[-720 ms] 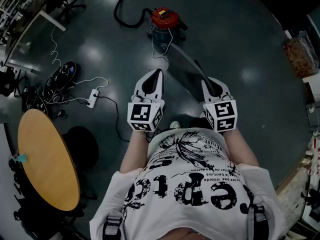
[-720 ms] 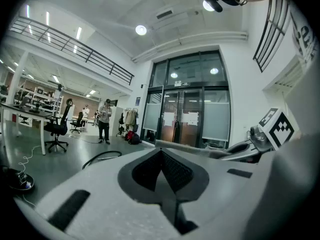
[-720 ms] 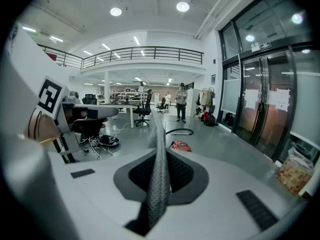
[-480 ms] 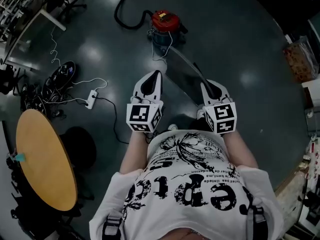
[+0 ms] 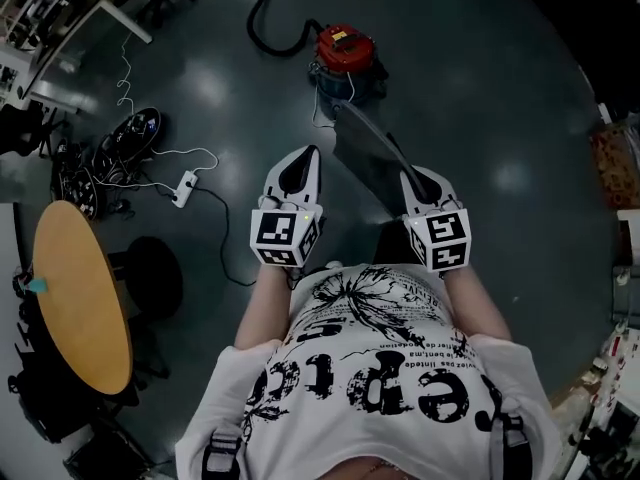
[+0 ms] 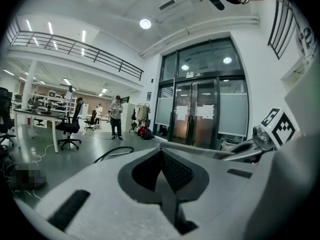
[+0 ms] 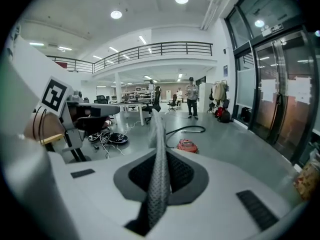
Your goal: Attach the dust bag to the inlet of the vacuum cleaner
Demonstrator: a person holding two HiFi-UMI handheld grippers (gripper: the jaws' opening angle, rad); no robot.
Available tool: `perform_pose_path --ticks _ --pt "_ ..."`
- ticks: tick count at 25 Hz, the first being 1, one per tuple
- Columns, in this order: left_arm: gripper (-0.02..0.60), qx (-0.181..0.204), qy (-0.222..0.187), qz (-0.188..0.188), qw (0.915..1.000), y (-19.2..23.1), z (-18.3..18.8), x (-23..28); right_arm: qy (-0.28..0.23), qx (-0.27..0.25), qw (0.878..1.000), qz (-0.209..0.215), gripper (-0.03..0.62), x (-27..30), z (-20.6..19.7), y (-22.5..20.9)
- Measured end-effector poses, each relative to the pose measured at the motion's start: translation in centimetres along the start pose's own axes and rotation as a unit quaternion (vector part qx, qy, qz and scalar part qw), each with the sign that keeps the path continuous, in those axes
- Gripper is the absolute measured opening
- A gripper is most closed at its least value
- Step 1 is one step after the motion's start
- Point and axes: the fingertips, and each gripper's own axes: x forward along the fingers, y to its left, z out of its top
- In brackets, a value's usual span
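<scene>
The vacuum cleaner (image 5: 345, 53) has a red lid on a dark drum and stands on the floor ahead of me; it shows small in the right gripper view (image 7: 187, 145). A flat grey dust bag (image 5: 368, 153) slants out from my right gripper (image 5: 408, 174), which is shut on its near end. In the right gripper view the bag (image 7: 159, 169) stands edge-on between the jaws of the right gripper (image 7: 159, 151). My left gripper (image 5: 305, 154) is level with the right one, left of the bag and apart from it. It is shut with nothing in it (image 6: 161, 151).
A round wooden table (image 5: 80, 308) stands at the left. A power strip (image 5: 183, 190) with loose cables and dark gear (image 5: 130, 148) lie left of the vacuum. The black hose (image 5: 262, 28) curls away behind it. Boxes (image 5: 615, 153) sit at the right. A person (image 7: 191, 98) stands far off.
The head view has shifted: the vacuum cleaner sits a little lower and further right in it. Both grippers keep their pose, and the bag stays in the right one.
</scene>
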Motion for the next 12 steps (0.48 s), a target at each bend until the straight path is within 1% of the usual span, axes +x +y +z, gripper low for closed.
perform_pose_path --ticks 5,8,12 --pt "0.003 0.002 -0.001 0.039 0.9992 -2.6 1.1 7.0 0.000 -0.017 0.999 0.050 0.025 2.6 1.5 -8.0" --pt "0.003 -0.009 -0.006 0.065 0.9978 -4.4 2.1 11.7 0.004 -0.036 0.996 0.076 0.025 3.9 2.8 -13.8" --pt "0.003 -0.027 -0.002 0.092 0.9954 -6.6 2.4 17.3 0.016 -0.057 0.993 0.097 0.025 5.5 4.0 -20.8"
